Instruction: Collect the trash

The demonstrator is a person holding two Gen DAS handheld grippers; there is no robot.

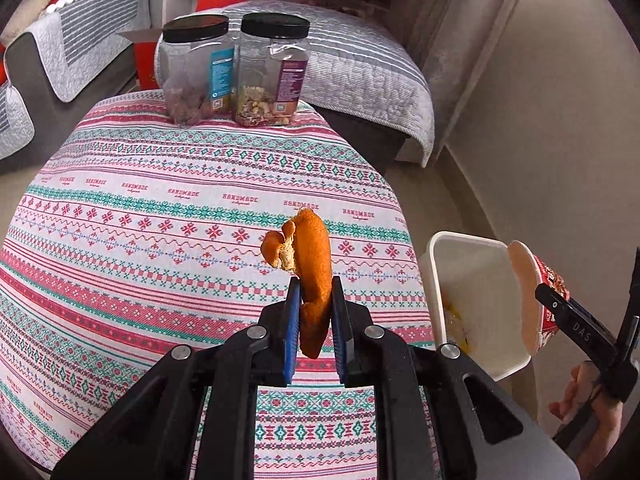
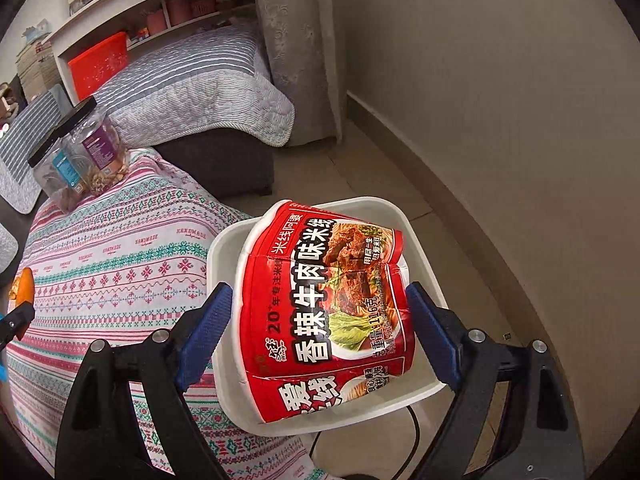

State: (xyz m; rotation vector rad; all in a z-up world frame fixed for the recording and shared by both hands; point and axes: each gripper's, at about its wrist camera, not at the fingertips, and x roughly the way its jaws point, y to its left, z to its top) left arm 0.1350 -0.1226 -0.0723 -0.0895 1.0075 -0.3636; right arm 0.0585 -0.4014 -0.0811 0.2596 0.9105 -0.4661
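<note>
An orange peel (image 1: 312,248) hangs over the patterned tablecloth (image 1: 160,220) with my left gripper (image 1: 315,280) shut on its lower half. The peel (image 2: 24,284) also shows at the left edge of the right wrist view. A red instant-noodle cup (image 2: 320,296) sits tilted between the blue pads of my right gripper (image 2: 318,287), both pads against its sides. The cup hangs directly above a white bin (image 2: 420,240) beside the table's right edge. In the left wrist view the same cup (image 1: 528,292) is over the bin (image 1: 452,264), which has yellowish scraps at its bottom.
Two clear jars with black lids (image 1: 196,68) (image 1: 276,68) stand at the table's far edge. A grey-striped sofa (image 1: 360,72) lies behind the table. A beige wall (image 2: 500,100) runs close on the right. A person's hand (image 1: 584,400) grips the right tool.
</note>
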